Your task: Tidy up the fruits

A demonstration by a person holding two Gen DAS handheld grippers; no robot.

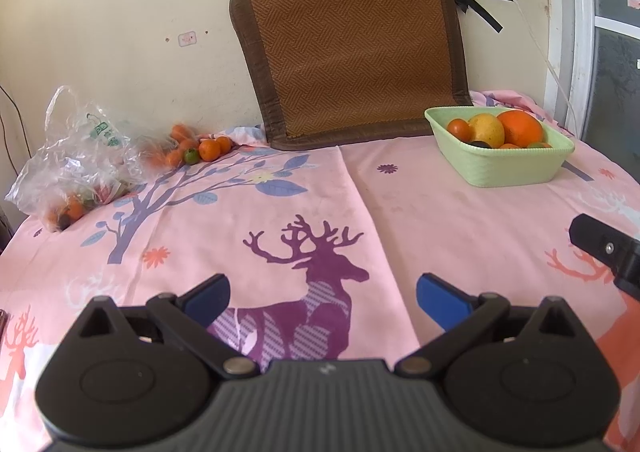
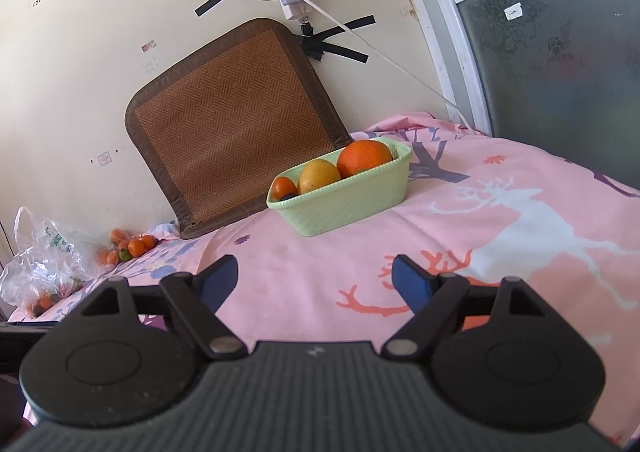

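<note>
While both idle: fruit unsorted.
Left tool (image 1: 322,298): wide, empty.
Right tool (image 2: 316,280): wide, empty.
Loose tangerines (image 1: 208,150): far ahead-left; light, soft-skinned; grip across middle, gently.
Basket (image 1: 516,168): ahead-right.

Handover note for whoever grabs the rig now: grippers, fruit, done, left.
Left gripper: open, empty, over the pink cloth.
Right gripper: open, empty.
Done: green basket holds a large orange, a yellow fruit and smaller ones.
Left: small oranges and one green fruit loose by the wall; more in the plastic bag.
</note>
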